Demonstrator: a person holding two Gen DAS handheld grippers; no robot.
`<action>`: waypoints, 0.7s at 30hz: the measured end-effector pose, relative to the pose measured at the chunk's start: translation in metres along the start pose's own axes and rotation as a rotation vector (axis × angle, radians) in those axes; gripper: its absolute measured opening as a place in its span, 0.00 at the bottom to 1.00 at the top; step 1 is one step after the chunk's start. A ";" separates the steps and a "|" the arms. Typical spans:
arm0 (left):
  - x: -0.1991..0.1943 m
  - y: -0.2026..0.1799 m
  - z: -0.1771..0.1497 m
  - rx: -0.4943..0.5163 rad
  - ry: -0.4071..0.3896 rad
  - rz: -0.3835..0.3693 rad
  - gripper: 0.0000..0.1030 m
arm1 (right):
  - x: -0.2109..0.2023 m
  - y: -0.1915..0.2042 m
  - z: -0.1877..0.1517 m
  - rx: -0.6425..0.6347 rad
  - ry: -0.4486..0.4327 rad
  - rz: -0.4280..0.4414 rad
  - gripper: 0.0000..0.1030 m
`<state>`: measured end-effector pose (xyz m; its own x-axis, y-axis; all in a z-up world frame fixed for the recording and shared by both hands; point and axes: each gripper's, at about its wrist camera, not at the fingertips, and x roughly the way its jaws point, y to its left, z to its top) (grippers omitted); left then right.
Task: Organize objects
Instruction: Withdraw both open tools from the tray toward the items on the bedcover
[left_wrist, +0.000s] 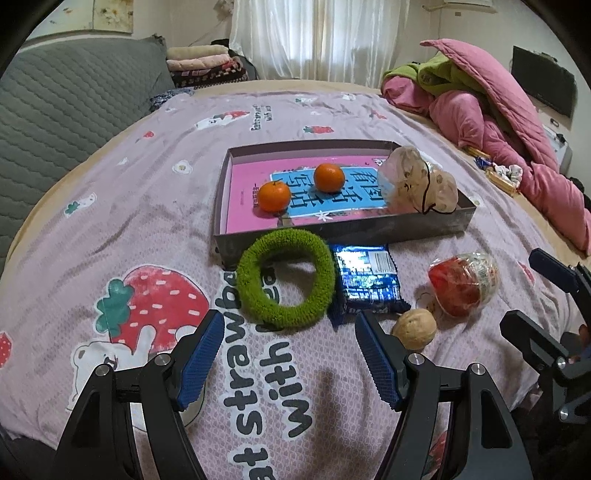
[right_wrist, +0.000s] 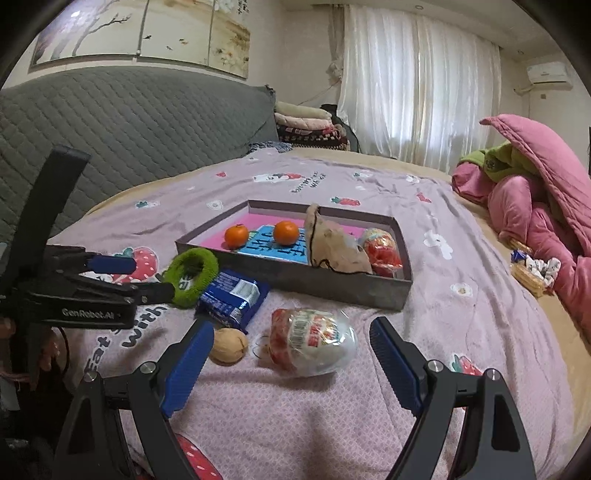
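A green fuzzy ring (left_wrist: 321, 266) (right_wrist: 207, 264), a blue snack packet (left_wrist: 369, 280) (right_wrist: 232, 291), a walnut (left_wrist: 413, 328) (right_wrist: 228, 346) and a clear bag of red sweets (left_wrist: 461, 284) (right_wrist: 314, 339) lie on the bedspread in front of a grey box (left_wrist: 369, 230) (right_wrist: 314, 284). Inside the box are two oranges (left_wrist: 274, 196) (right_wrist: 286, 232), a pale bag (left_wrist: 417, 181) and a pink book. My left gripper (left_wrist: 290, 325) (right_wrist: 147, 277) hovers open just short of the ring. My right gripper (right_wrist: 291, 328) (left_wrist: 535, 295) stands open just short of the sweets bag, touching nothing.
A heap of pink quilts (left_wrist: 498, 122) (right_wrist: 535, 206) fills the right side of the bed, with loose snack wrappers (right_wrist: 532, 273) beside it. A grey padded headboard (left_wrist: 74, 103) runs along the left. Folded blankets (right_wrist: 306, 125) are stacked at the far end.
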<state>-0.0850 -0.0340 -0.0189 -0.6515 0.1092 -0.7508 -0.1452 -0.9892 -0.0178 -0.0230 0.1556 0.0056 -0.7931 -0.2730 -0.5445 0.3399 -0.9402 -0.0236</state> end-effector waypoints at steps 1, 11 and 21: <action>0.001 0.000 -0.001 0.000 0.003 -0.001 0.72 | 0.000 0.001 0.000 -0.001 0.002 0.001 0.84; 0.002 0.002 -0.007 -0.003 0.025 0.005 0.72 | 0.002 0.018 -0.003 -0.040 0.018 0.027 0.84; 0.009 0.010 -0.009 -0.019 0.037 0.014 0.72 | 0.008 0.036 -0.008 -0.079 0.036 0.058 0.84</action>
<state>-0.0855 -0.0436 -0.0321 -0.6251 0.0922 -0.7751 -0.1217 -0.9924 -0.0199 -0.0130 0.1210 -0.0061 -0.7529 -0.3178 -0.5764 0.4245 -0.9037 -0.0563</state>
